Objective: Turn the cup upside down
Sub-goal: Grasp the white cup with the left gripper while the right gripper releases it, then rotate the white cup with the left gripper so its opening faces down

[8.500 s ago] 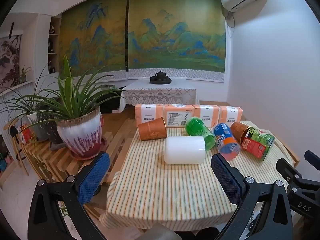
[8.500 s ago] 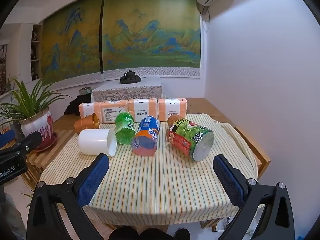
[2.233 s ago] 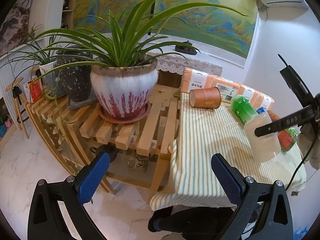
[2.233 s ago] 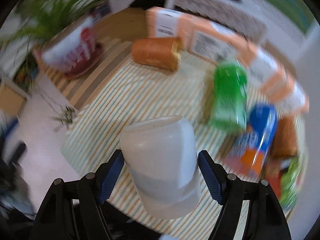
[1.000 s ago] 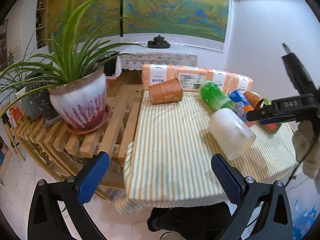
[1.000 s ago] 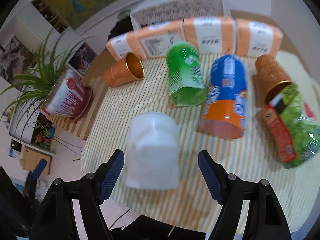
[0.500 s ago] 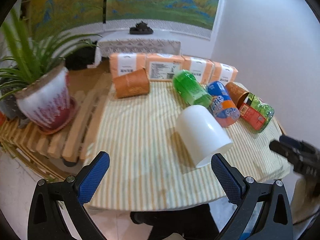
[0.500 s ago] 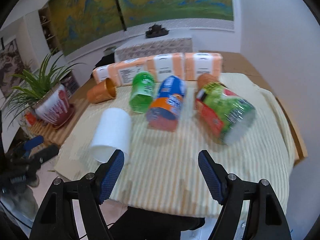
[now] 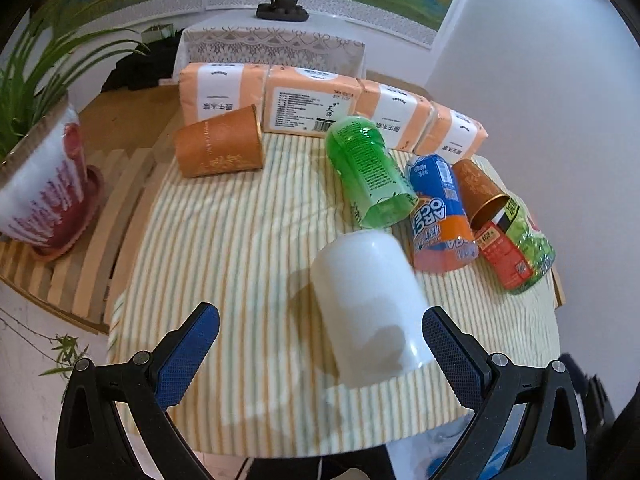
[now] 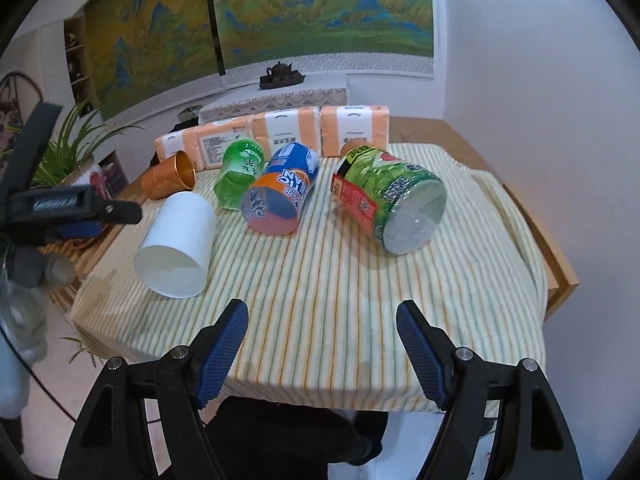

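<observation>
A white cup [image 9: 370, 306] lies on its side on the striped tablecloth [image 9: 224, 248], mouth toward the near edge; it also shows in the right wrist view [image 10: 178, 250]. My left gripper [image 9: 320, 354] is open and empty, its blue pads just short of the cup, one on each side. My right gripper [image 10: 322, 346] is open and empty above the near table edge, right of the cup. The left gripper's body [image 10: 60, 210] shows at the left of the right wrist view.
Lying on the cloth: an orange paper cup [image 9: 220, 148], a green bottle [image 9: 370, 174], a blue-orange bottle [image 9: 440, 210], a second orange cup [image 9: 480, 192], a green-red bottle [image 9: 516, 250]. Orange tissue packs [image 9: 312, 104] line the back. A potted plant [image 9: 40, 184] stands left on a slatted bench.
The right gripper let go of the white cup, which now lies on its side, and drew back to the right. The left gripper swung from the plant side to just before the cup.
</observation>
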The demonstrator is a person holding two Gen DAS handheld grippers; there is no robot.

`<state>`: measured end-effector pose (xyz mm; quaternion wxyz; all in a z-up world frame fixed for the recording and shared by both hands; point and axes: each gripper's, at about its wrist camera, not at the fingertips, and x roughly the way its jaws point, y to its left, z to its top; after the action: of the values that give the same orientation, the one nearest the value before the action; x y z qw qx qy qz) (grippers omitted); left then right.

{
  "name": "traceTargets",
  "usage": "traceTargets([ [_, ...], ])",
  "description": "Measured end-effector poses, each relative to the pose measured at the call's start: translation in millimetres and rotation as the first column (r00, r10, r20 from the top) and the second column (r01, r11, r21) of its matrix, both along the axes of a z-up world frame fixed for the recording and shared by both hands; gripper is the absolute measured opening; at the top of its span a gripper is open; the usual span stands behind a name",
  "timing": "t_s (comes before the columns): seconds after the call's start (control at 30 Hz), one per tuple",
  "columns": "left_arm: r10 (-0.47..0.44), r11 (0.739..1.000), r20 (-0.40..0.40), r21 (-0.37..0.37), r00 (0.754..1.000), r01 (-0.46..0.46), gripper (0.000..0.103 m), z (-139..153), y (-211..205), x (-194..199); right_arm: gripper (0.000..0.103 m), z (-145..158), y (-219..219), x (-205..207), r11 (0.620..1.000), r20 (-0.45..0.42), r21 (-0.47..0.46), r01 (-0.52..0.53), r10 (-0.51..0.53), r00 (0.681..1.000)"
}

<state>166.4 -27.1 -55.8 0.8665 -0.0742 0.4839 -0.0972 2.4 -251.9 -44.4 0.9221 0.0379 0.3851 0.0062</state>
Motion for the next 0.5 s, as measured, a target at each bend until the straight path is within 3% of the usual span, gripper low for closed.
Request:
traceTargets([
  [0.5,0.028,0.995,-0.179,-0.086,0.983,-0.044,0.102,-26.5,-22.4,55.9,0.073,-5.9,-5.4,-4.8,1.0,0.0,0.012,0.016,-0.016,1.0],
])
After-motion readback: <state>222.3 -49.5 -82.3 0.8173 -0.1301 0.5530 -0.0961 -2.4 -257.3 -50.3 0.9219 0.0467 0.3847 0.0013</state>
